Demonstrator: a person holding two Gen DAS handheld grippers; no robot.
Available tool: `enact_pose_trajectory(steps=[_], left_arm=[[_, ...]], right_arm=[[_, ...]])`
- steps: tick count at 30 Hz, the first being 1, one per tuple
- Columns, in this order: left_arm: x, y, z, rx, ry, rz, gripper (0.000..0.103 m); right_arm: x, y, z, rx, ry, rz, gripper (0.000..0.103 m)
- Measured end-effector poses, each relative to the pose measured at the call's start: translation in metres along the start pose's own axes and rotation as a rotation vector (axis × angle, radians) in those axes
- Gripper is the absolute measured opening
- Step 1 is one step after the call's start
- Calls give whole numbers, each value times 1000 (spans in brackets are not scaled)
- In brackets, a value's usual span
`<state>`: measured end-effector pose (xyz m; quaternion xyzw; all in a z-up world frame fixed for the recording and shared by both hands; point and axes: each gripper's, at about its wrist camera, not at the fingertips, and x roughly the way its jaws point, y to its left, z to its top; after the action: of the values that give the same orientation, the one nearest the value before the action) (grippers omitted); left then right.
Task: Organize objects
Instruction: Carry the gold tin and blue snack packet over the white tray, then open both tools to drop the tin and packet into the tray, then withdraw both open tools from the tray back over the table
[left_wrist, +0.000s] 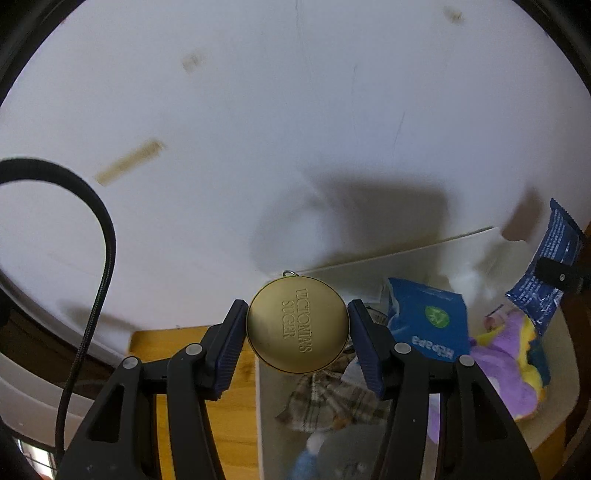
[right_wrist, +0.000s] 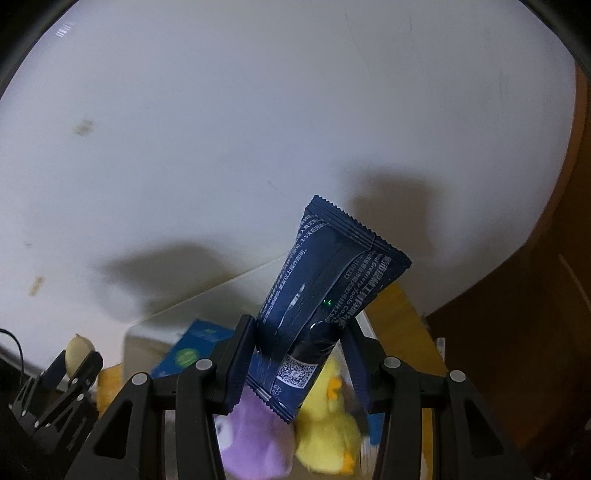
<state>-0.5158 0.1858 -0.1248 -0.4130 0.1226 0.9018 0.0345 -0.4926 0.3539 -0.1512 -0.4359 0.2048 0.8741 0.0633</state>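
Your left gripper is clamped on a round gold tin, its blue pads pressing the rim on both sides (the lid lettering reads sideways, and a small ring sticks out at the far edge). You hold it above the near left corner of a white bin that sits on a wooden surface against a white wall.

Your right gripper is closed on a dark blue sachet, pinched near its lower end so the crimped top tilts up and to the right, over the same bin.

Below both, in the bin, lie a blue packet with a green round mark, a purple plush, a yellow plush and a checked cloth; how they overlap is blurred. A black cable loops at the left of the left wrist view.
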Motion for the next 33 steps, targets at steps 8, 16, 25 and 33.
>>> enact_pose_trajectory(steps=[8, 16, 25, 33], left_arm=[[38, 5, -13, -43, 87, -80, 59], [27, 22, -15, -94, 82, -165, 83], [-14, 29, -3, -90, 30, -135, 83], [-81, 54, -7, -77, -24, -91, 83]], right_arm=[[50, 16, -3, -87, 17, -56, 49], [66, 20, -9, -88, 115, -1, 65], [17, 23, -6, -124, 28, 39, 65], [-47, 26, -12, -194, -40, 53, 65]])
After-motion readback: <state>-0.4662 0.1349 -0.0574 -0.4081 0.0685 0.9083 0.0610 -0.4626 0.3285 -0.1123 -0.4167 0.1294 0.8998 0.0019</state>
